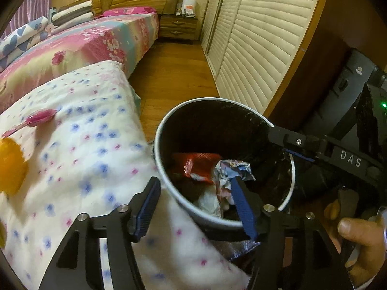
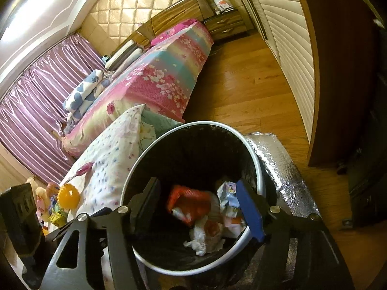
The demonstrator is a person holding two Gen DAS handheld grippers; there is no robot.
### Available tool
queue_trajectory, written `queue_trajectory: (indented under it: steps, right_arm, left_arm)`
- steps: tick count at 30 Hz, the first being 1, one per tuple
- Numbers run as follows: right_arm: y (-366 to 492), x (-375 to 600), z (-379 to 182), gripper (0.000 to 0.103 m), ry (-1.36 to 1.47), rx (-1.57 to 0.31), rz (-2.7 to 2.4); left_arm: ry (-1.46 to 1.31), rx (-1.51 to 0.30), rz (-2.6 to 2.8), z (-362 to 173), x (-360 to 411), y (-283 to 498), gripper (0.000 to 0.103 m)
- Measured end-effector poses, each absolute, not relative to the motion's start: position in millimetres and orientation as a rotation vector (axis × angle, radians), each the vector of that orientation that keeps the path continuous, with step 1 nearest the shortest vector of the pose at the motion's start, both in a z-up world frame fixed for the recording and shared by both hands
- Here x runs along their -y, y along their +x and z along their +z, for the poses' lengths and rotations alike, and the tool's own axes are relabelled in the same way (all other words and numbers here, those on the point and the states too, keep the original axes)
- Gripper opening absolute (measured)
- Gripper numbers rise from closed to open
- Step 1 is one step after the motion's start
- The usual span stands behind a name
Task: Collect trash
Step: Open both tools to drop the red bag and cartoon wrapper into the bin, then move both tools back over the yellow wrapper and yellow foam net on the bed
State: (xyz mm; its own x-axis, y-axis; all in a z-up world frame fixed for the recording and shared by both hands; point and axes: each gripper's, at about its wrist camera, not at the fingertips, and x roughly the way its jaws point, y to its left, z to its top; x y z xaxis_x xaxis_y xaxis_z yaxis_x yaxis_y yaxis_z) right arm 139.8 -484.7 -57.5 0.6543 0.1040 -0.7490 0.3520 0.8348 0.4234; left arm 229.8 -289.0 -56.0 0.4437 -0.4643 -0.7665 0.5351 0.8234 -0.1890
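A round trash bin with a white rim and black liner stands on the floor beside the bed. Inside lie a red wrapper, a crumpled silver-blue wrapper and white tissue. My left gripper hangs open over the bin's near rim, nothing pinched. In the right wrist view my right gripper is open above the bin, with the red wrapper and crumpled wrapper below it. One of the right gripper's fingers reaches over the bin's right rim.
A flowered quilt touches the bin's left side, with a pink spoon and an orange toy on it. A silver foil bag lies right of the bin. Louvred wardrobe doors line the right. A hand holds the right gripper.
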Motion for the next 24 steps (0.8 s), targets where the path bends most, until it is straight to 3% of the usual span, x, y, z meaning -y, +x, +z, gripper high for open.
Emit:
queue_trajectory:
  steps: [8, 24]
  right_arm:
    - [130, 457, -48, 0.088, 0.559, -0.832, -0.121]
    - [134, 365, -40, 0.092, 0.461, -0.834, 0.022]
  left_arm:
    - [0.007, -0.929, -0.546, -56, 240, 202, 0.069]
    - [-0.147, -0.911, -0.347, -46, 111, 169, 0.069]
